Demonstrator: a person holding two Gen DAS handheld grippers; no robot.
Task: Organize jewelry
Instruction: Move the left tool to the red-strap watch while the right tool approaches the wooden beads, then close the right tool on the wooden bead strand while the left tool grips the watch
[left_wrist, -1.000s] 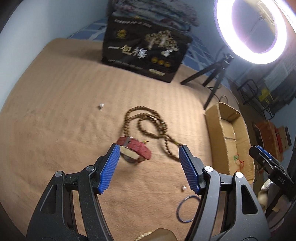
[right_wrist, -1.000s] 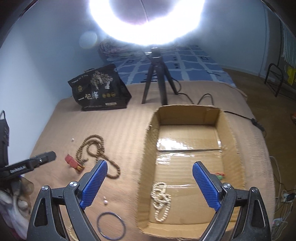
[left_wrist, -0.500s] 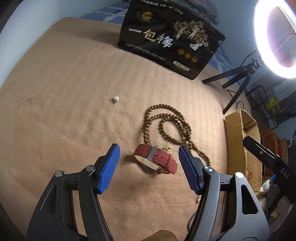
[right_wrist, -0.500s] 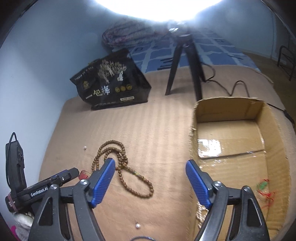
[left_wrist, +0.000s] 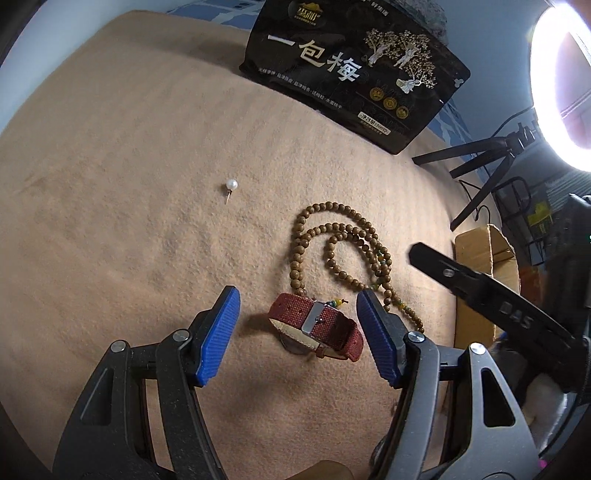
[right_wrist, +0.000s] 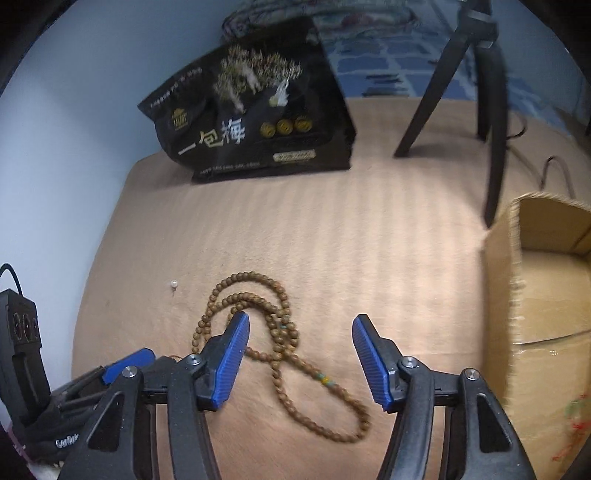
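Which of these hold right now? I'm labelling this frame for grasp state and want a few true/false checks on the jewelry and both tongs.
1. The left tongs are open, with the dark red fabric-strap watch between their blue pads. True.
2. The left tongs have already clamped the watch. False: there is a gap at the left pad, and the right pad sits close to the strap.
3. The long brown wooden bead necklace lies inside the brown cardboard box. False: it lies on the tan blanket, left of the box.
4. The white pearl pin lies alone on the blanket, apart from the necklace. True.
5. The right tongs are shut on the necklace. False: they are open and hold nothing.
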